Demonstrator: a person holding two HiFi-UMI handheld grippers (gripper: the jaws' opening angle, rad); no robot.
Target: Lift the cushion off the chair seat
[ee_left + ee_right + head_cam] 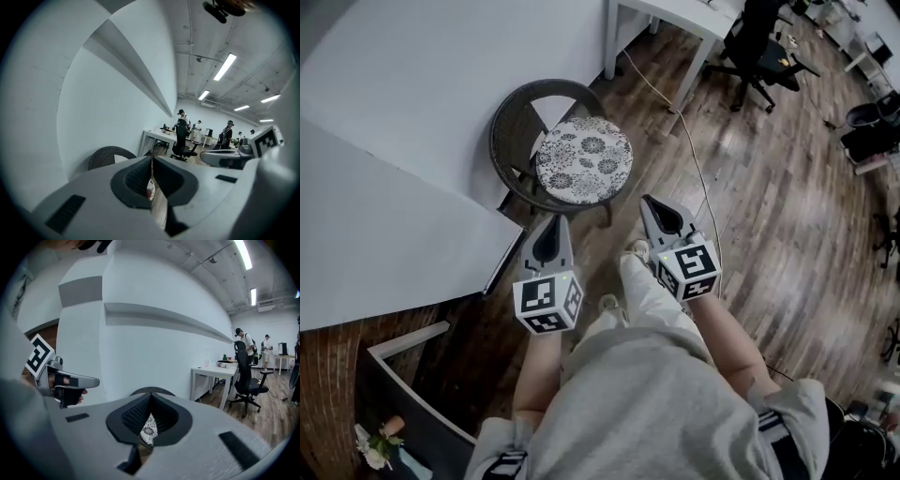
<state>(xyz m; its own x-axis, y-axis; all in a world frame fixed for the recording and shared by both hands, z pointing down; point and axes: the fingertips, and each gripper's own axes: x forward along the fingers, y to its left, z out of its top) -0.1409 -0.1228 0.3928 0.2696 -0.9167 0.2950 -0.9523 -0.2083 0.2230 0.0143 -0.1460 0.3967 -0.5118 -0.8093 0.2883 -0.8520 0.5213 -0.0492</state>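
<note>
Left claw (555, 218), right claw (646, 200) closed, facing cushion (583, 159) on chair (508, 120) by wall (412, 75).

Grey sweatshirt (649, 412), pale trousers (645, 298)

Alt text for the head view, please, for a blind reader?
A round flowered cushion lies on a dark wicker chair. Short of it, the left gripper and right gripper point toward it, both shut and empty.
</note>
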